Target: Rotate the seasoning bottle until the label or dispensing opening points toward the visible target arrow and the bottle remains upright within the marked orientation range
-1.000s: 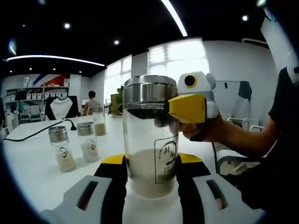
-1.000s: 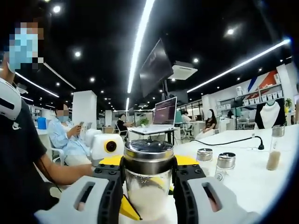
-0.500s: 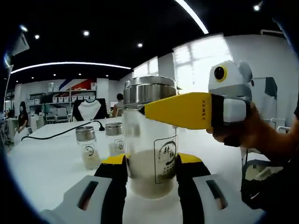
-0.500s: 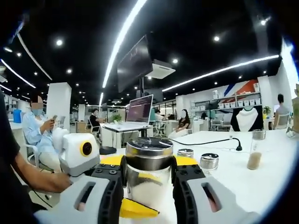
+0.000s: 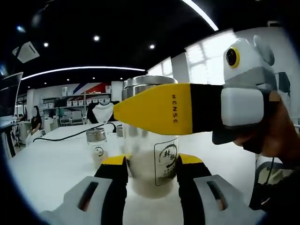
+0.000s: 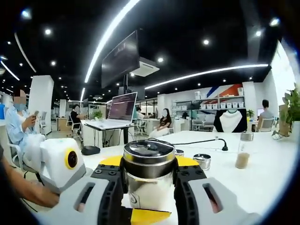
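While the seasoning bottle [image 5: 151, 159] stands upright on the white table [image 5: 51, 159], both grippers clamp it from opposite sides. In the left gripper view the left gripper [image 5: 151, 165] has its black, yellow-tipped jaws pressed against the lower glass body, one on each side, so they are narrowed onto the bottle. Pale powder fills the lower part of the glass, and a clear label with a dark outline faces near-right; it carries printed characters under a small emblem, too small to read. A steel cap [image 5: 140, 82] tops the bottle.

Across the upper part of the bottle, just under the cap, lies one long yellow jaw of the right gripper [image 5: 187, 108], coming in from the right; black lettering on it appears to read "KENSE". A hand [image 5: 276, 136] holds that gripper's grey body at the right edge.

In the right gripper view the right gripper [image 6: 149, 174] holds the same bottle [image 6: 149, 187] high up, its jaws closed against the steel cap [image 6: 149, 158] and the glass just below. A yellow tip of the left gripper shows at the bottom.

Farther back on the table stands a small shaker [image 5: 97, 149] with a metal cap and a round printed mark, unreadable. A black cable [image 5: 70, 135] runs across the far side of the table. Beyond it, shelves and a dark-and-white garment [image 6: 230, 121] stand by the wall, and an open laptop [image 6: 121, 108] rests on a desk to the left.
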The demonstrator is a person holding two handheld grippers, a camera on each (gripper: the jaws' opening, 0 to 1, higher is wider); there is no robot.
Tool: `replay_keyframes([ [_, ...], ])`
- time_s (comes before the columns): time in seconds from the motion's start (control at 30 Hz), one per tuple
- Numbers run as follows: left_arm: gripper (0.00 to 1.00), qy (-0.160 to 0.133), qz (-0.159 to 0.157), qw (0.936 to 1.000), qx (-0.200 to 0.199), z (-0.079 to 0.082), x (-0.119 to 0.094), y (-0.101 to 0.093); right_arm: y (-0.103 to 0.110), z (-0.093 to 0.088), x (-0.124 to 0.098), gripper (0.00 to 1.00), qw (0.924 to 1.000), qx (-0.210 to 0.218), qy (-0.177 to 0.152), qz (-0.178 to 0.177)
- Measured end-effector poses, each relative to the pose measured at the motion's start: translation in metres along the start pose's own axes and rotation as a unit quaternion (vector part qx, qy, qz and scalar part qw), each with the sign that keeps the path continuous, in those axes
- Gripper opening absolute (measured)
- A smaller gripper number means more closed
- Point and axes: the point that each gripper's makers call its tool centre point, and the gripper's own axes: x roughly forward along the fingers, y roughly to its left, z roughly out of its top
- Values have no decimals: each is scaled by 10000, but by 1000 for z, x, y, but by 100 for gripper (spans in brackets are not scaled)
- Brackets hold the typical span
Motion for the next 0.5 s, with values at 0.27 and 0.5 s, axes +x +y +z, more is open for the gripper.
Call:
replay_keyframes([
  [0.27, 43, -142, -491, 9985, -176, 5, -1, -6, -3, 5, -4, 37, 9992, 111, -30, 385],
  [0.5, 51, -208, -655, 9975, -171, 7, -2, -2, -19, 9, -9, 37, 9988, 285, -139, 377],
])
